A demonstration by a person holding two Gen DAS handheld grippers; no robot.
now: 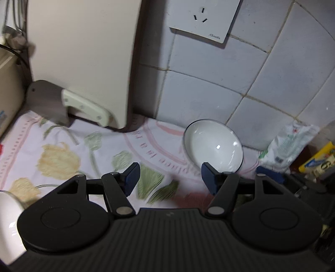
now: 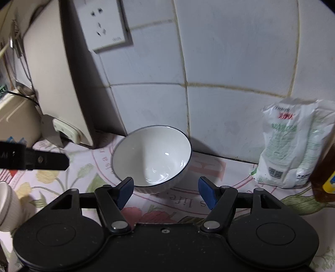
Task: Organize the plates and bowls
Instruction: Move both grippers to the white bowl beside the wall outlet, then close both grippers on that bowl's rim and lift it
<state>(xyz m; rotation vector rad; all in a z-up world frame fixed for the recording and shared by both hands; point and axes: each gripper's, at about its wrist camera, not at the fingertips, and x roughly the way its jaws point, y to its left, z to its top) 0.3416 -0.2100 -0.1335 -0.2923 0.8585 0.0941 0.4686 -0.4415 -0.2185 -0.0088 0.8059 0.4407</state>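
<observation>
Pale tiled wall (image 2: 230,52) with yellowed grout; a white socket (image 1: 204,17) set into it; floral cloth (image 1: 62,146) over the counter.

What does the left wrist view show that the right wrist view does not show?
Only the left wrist view: the left gripper from behind, open, and a yellow packet at the right.
Only the right wrist view: the right gripper, open, and an amber bottle.
Both: the white bowl on the floral cloth, the white bag, the wall socket.

Black ribbed gripper bodies, blue-padded fingers (image 1: 132,180), silver pivot screws.
</observation>
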